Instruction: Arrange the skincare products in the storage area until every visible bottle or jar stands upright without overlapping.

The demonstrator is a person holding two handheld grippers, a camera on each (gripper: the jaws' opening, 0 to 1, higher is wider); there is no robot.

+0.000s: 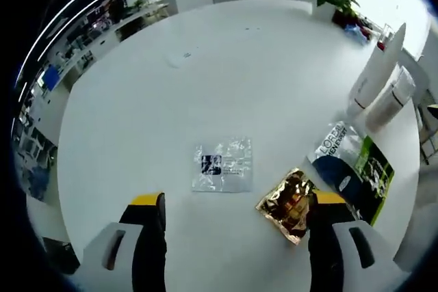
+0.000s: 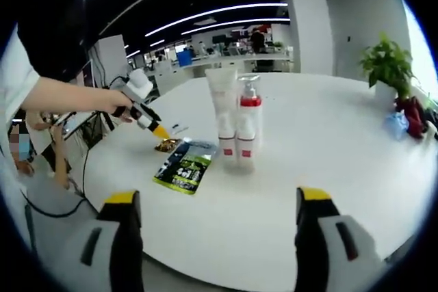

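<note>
Clear sachet (image 1: pixel 222 165): on the table (image 1: pixel 260 66), ahead between the left jaws.
Foil sachet (image 1: pixel 287 203): touching the inner side of that gripper's right-hand jaw.
Printed pouch (image 1: pixel 350 165): just beyond the foil sachet.
Tube (image 2: pixel 223 115), pump bottle (image 2: pixel 248 122): upright, side by side, ahead between the right jaws.

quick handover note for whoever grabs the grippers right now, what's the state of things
Left gripper: open, empty, hovering over the white table, above a clear sachet and beside a gold sachet.
Right gripper: open, empty, facing the products from a distance.
A white tube and a red-collared pump bottle stand upright side by side; whether they touch is unclear. A green-and-black pouch lies flat next to them.
Done: both bottles upright.
Left: probably tidying the flat sachets and pouch.
</note>
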